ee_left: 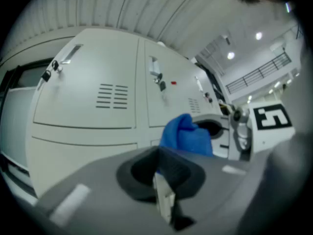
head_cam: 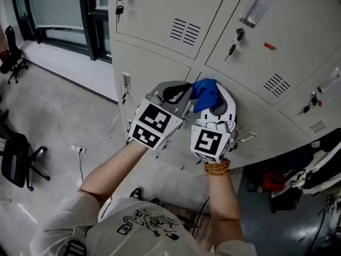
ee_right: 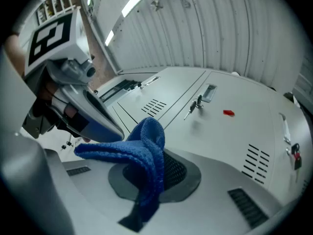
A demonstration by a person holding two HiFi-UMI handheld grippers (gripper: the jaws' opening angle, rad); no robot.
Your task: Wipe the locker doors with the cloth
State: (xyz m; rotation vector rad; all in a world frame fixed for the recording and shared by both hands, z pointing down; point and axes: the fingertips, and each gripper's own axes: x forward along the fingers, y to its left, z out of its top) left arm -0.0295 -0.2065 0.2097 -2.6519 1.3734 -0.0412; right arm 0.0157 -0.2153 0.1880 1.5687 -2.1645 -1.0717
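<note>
Light grey locker doors with vents and keys fill the upper right of the head view. A blue cloth sits bunched between my two grippers, close to a lower door. My right gripper is shut on the cloth, which folds up over its dark pads and trails left. My left gripper is right beside it, jaws together. The cloth rises just past the left tips. Whether the left jaws pinch any of it is unclear.
A black office chair stands on the floor at the left, with a cable and power strip nearby. Dark bags and gear lie at the lower right by the lockers. A dark window frame borders the lockers on the left.
</note>
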